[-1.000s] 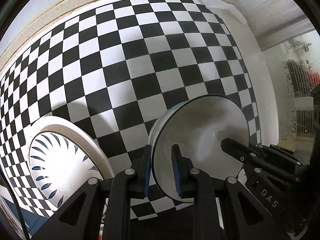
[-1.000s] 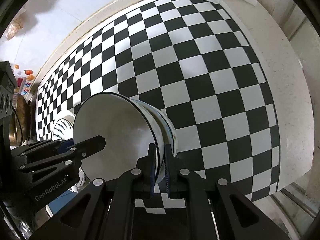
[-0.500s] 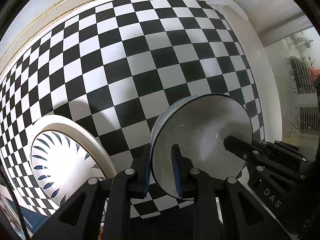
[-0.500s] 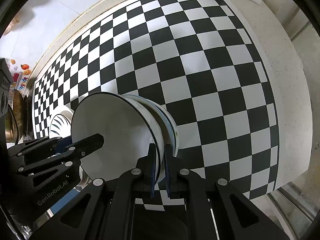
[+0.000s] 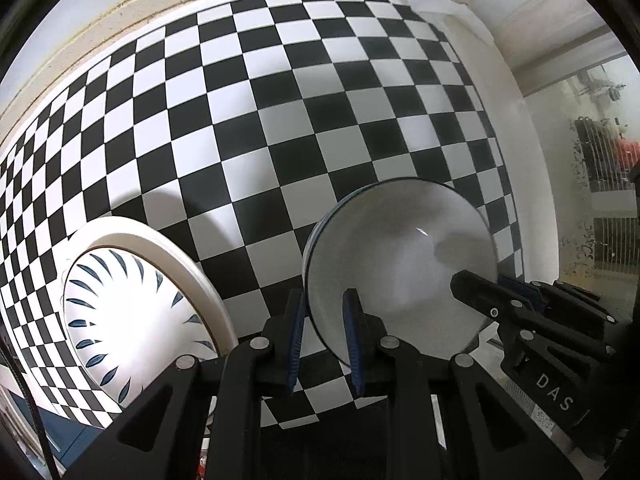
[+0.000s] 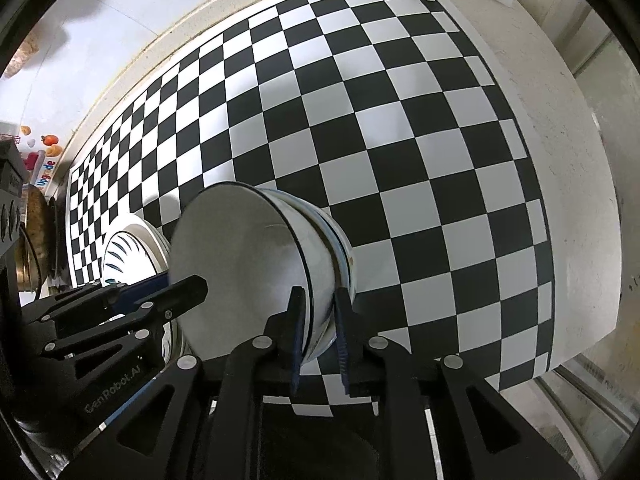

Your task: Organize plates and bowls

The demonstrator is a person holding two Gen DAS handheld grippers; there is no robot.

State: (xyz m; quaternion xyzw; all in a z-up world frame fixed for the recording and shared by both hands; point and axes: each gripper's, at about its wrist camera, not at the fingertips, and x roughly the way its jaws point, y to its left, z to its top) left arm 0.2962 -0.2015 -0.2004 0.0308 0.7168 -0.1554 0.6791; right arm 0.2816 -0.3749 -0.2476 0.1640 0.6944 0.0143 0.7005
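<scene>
A stack of white bowls (image 5: 404,264) with dark rims stands on the checkered cloth. My left gripper (image 5: 324,340) has its jaws around the near-left rim, apart from it on the outer side. My right gripper (image 6: 318,332) straddles the opposite rim of the bowl stack (image 6: 256,264), jaws wider than the rim. Each gripper shows in the other's view, the right gripper (image 5: 520,312) at right and the left gripper (image 6: 132,312) at left. A white plate with blue leaf marks (image 5: 132,304) lies left of the bowls; it also shows in the right wrist view (image 6: 128,256).
The black and white checkered cloth (image 5: 280,128) covers a counter (image 6: 568,184) with a pale bare edge at right and a wall behind. Metal pots (image 6: 32,240) and small colourful items (image 6: 44,144) sit at far left.
Both grippers' jaws have widened slightly on the bowl rims. The bowl stack has dropped closer to the cloth and sits a little farther from both cameras.
</scene>
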